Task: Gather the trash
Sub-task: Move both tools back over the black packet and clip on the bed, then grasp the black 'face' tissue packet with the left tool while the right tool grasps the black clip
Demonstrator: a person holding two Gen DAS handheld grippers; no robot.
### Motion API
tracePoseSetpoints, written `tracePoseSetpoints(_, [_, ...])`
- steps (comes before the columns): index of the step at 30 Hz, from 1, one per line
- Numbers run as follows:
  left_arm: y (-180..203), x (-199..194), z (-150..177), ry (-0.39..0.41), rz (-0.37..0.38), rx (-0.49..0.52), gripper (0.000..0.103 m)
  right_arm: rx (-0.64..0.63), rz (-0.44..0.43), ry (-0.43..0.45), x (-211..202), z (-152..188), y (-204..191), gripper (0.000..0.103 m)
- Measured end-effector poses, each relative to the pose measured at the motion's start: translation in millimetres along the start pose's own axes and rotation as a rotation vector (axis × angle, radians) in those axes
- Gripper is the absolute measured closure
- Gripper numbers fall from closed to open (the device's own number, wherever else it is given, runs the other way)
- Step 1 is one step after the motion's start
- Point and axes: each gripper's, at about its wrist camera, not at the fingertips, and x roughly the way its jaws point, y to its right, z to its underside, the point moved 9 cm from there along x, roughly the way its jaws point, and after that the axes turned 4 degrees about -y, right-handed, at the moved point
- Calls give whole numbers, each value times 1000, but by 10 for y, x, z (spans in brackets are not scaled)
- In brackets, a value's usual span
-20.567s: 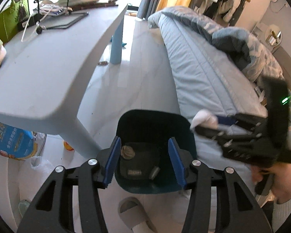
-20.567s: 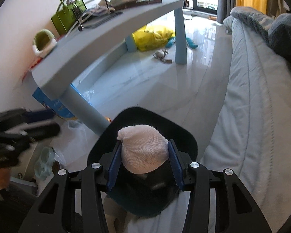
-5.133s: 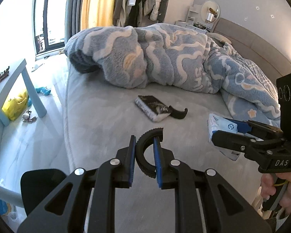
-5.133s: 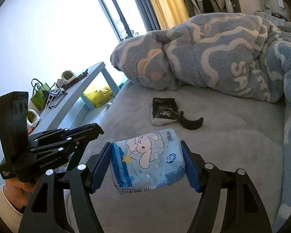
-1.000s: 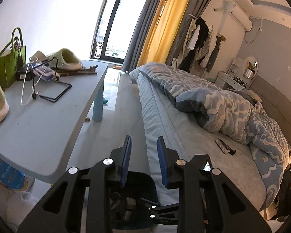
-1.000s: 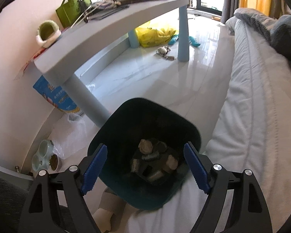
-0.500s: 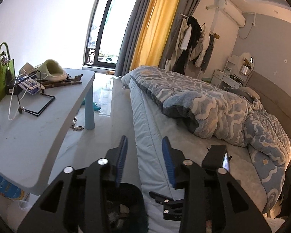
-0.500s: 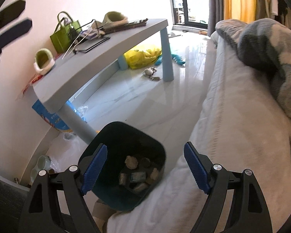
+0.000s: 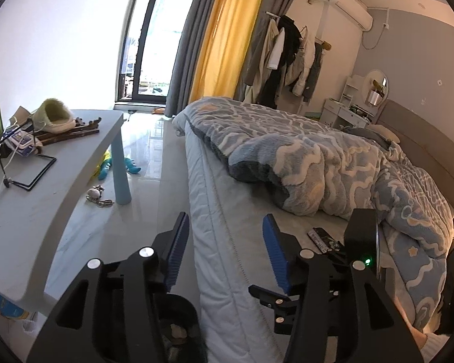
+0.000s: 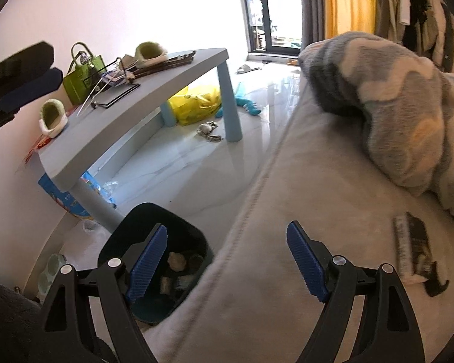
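The dark teal trash bin (image 10: 166,220) stands on the floor between the bed and the table leg, with several pieces of trash inside; its rim also shows in the left wrist view (image 9: 178,302). A black wrapper (image 10: 411,245) and a curved black scrap (image 10: 437,287) lie on the grey bed sheet, the wrapper also in the left wrist view (image 9: 320,237). My right gripper (image 10: 227,261) is open and empty over the bed edge. My left gripper (image 9: 224,252) is open and empty, above the bin and bed edge.
A blue-grey table (image 9: 45,193) holds slippers (image 9: 56,115), a green bag (image 10: 83,78) and a wire stand. A yellow bag (image 10: 196,103) and toys lie on the floor. A blue patterned blanket (image 9: 333,163) covers the bed.
Both grippers have risen and swung from the bin toward the bed. The left jaws have opened wider. The wrapper on the sheet has come into the right wrist view.
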Motion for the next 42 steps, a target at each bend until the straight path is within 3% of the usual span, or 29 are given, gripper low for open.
tracePoseSetpoints(20, [802,622,46,-80,71,65,23,71,95,33,-350,156,976,21])
tracePoseSetpoints(32, [1143,1053,139,-140,51,102,13,123,154,37,-532,328,1623,21])
tracePoseSetpoints(42, [1419,1374,178,-181,85,89,12,126,183,-1,-584,585,2018,21])
